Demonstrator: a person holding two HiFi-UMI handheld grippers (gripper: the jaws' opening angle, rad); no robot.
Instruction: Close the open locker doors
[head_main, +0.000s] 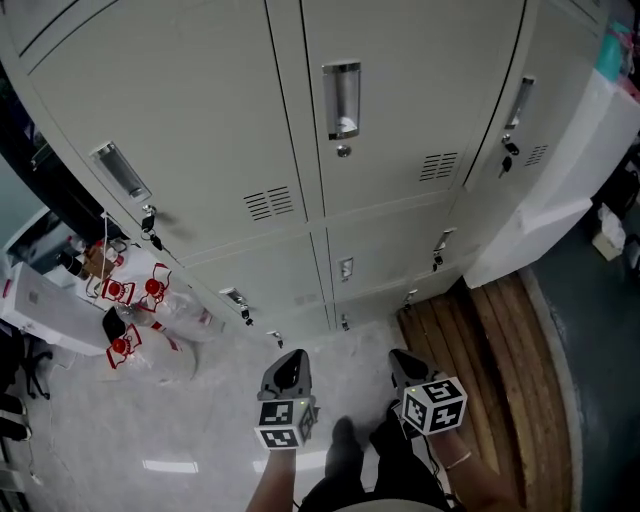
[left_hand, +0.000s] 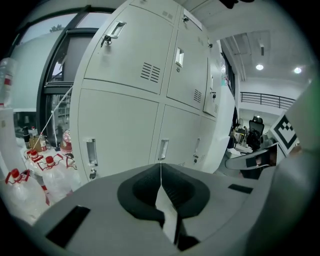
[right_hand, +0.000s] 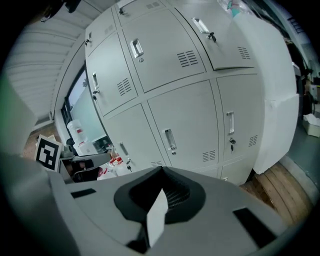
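A bank of grey lockers (head_main: 210, 130) fills the head view, with recessed handles and keys in the locks. The upper door of the right column (head_main: 535, 100) stands slightly ajar, its edge proud of the neighbouring doors; it also shows in the right gripper view (right_hand: 225, 42) and the left gripper view (left_hand: 212, 95). The other doors look flush. My left gripper (head_main: 290, 362) (left_hand: 161, 167) and right gripper (head_main: 403, 362) (right_hand: 162, 172) hang side by side, well short of the lockers. Each is shut with nothing between its jaws.
Several clear water bottles with red caps (head_main: 135, 300) lie on the floor at the left beside a white table (head_main: 30, 300). A white cabinet (head_main: 585, 170) stands right of the lockers, over wooden planks (head_main: 500, 340). The person's legs (head_main: 345, 445) show below the grippers.
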